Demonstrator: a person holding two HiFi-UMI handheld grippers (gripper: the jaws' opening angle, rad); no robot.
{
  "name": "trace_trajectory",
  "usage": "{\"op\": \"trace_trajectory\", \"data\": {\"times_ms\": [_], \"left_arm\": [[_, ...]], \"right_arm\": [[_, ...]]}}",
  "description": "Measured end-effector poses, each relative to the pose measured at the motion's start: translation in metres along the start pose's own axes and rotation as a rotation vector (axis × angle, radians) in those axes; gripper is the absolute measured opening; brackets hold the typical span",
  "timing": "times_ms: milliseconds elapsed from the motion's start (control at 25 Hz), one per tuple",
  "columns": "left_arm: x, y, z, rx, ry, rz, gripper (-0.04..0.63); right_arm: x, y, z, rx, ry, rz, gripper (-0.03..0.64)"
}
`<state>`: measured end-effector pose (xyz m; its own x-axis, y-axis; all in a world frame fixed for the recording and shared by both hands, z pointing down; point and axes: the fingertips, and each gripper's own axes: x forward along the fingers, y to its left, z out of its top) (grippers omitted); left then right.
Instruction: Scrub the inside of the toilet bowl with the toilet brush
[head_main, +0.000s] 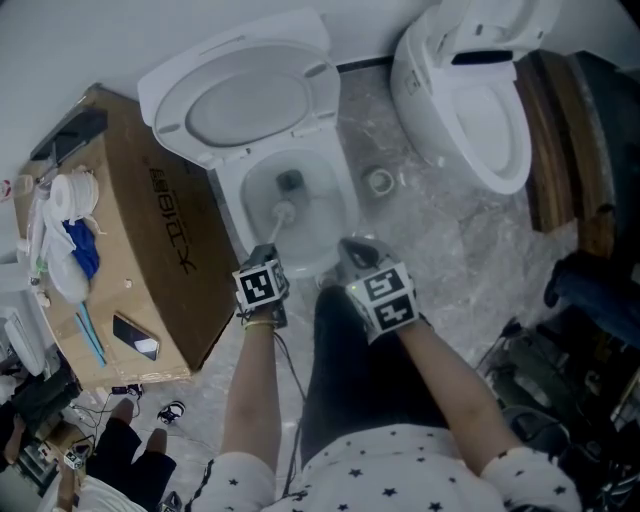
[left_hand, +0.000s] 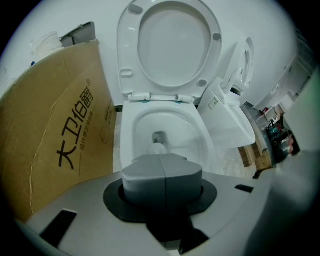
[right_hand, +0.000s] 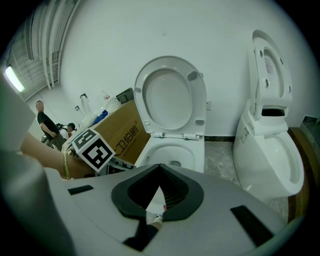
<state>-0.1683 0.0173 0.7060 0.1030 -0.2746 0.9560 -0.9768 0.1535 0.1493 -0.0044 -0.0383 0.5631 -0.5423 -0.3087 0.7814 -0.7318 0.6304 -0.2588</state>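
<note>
The white toilet (head_main: 322, 152) stands with seat and lid raised, and its bowl (left_hand: 192, 131) is open below me. Down in the bowl lies the toilet brush (head_main: 283, 212), its pale head (left_hand: 157, 148) near the dark drain. The left gripper (head_main: 266, 252) hangs over the bowl's front rim, and the brush handle runs down from it. Its grey pads (left_hand: 145, 175) are pressed together round the handle. The right gripper (head_main: 352, 246) hovers just right of the bowl's front. Its fingertips (right_hand: 160, 167) touch and hold nothing.
A large cardboard box (head_main: 150, 230) stands tight against the toilet's left side. A second toilet (head_main: 480, 100) is at the right, with a tape roll (head_main: 380, 181) on the marble floor between them. Wooden planks (head_main: 560, 130) lie at the far right. People (right_hand: 45, 120) stand far left.
</note>
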Motion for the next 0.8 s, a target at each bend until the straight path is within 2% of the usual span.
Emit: {"op": "trace_trajectory", "data": {"times_ms": [320,800], "left_arm": [[0.001,-0.013,-0.009,0.045,0.016,-0.006,0.147],[0.006,-0.042,-0.007,0.071,0.026,-0.046,0.147]], "right_arm": [[-0.003,-0.001,-0.001,-0.001,-0.001,-0.001,0.006],[-0.008,-0.01,-0.006,0.016,0.0,-0.015,0.006]]}}
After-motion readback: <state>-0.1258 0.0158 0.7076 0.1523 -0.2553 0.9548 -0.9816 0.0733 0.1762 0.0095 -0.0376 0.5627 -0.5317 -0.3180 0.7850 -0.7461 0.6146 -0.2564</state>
